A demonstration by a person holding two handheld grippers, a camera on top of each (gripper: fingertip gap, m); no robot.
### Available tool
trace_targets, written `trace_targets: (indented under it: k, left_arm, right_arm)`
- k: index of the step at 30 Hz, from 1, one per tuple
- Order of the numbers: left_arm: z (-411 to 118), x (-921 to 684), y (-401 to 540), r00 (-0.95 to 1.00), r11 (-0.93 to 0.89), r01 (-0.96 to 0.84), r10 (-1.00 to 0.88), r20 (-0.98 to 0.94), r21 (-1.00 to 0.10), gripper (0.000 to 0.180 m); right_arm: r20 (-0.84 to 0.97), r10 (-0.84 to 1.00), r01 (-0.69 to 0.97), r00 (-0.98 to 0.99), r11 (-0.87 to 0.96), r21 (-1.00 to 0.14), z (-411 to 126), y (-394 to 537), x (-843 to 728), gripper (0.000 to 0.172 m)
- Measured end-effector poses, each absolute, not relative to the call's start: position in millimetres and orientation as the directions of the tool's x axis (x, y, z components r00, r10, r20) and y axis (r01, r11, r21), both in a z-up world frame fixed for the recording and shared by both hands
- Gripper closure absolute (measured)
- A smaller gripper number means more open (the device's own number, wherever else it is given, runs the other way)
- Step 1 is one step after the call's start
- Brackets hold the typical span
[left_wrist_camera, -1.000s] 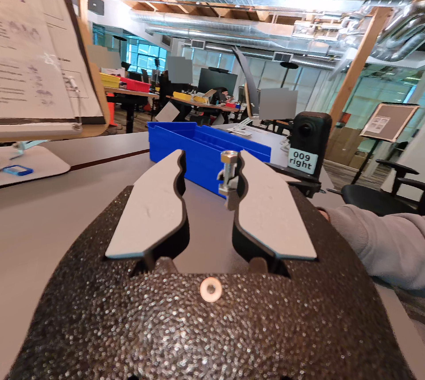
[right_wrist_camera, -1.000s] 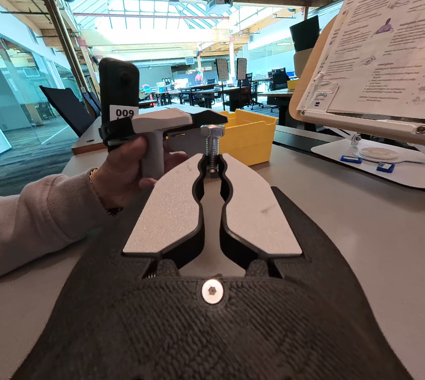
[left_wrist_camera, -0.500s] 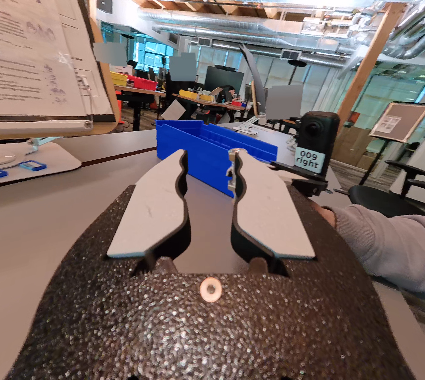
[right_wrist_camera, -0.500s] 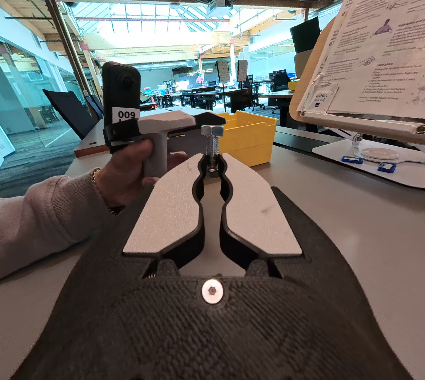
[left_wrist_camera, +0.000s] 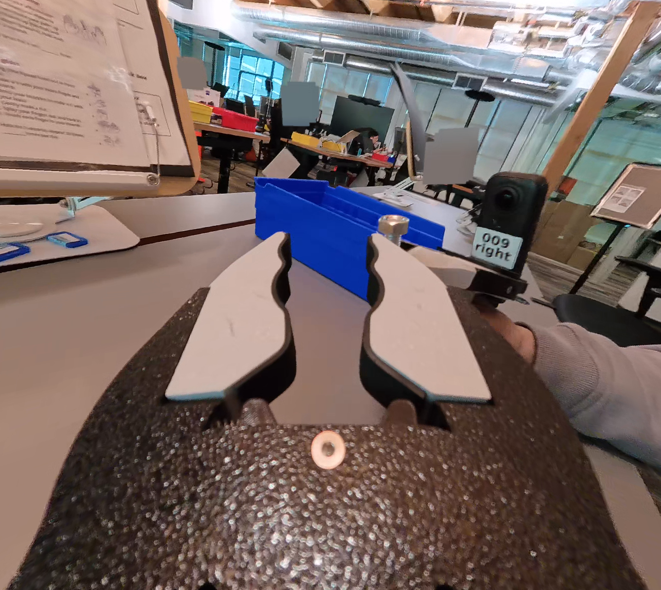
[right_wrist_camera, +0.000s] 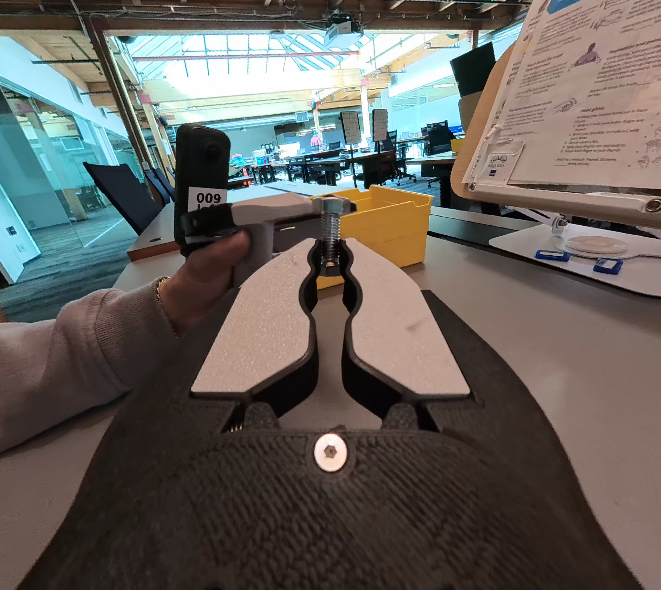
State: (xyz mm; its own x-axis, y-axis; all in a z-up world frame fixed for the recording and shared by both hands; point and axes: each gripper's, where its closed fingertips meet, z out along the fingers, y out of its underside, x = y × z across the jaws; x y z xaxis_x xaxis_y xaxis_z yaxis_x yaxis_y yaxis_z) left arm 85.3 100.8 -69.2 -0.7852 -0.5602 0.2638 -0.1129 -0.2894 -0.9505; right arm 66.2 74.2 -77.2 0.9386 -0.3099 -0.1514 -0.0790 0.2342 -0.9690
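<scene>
While clamped upright, bolt (right_wrist_camera: 329, 233) before yellow bin (right_wrist_camera: 386, 226), beside blue bin (left_wrist_camera: 322, 233).

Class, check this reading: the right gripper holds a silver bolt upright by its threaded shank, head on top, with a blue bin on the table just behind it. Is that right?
One detail is wrong. In the right wrist view, the bin behind the bolt in the right gripper is a yellow bin, not blue. The rest stands: the bolt is upright, gripped by its threaded shank, head on top.
</scene>
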Motion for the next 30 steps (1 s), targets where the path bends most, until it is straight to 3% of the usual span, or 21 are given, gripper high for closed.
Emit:
trace_targets:
  k: [5,13,20,28,30]
  left_arm:
    - [-60.7,72.6,81.7,-0.838,-0.340,-0.143,-0.458,0.296,-0.929,0.136]
    - [-71.1,89.7,100.0,-0.759,-0.303,-0.128,-0.583,0.290,-0.944,0.140]
    - [-63.6,76.0,84.0,-0.823,-0.332,-0.155,-0.478,0.307,-0.931,0.132]
    - [-71.4,83.2,85.2,-0.793,-0.318,-0.170,-0.518,0.321,-0.933,0.131]
    - [-74.4,90.6,96.7,-0.758,-0.319,-0.157,-0.568,0.321,-0.935,0.137]
  right_arm:
    - [-0.149,-0.293,-0.086,0.945,0.219,-0.972,-81.9,81.2,61.8,0.163]
    - [-0.188,-0.288,-0.109,0.939,0.269,-0.957,-76.0,73.8,65.9,0.163]
    - [-0.182,-0.291,-0.110,0.939,0.245,-0.963,-80.3,77.7,64.7,0.163]
    - [-0.176,-0.298,-0.105,0.938,0.240,-0.965,-80.0,77.8,65.0,0.163]
    - [-0.192,-0.291,-0.115,0.937,0.261,-0.958,-77.4,74.1,66.5,0.163]
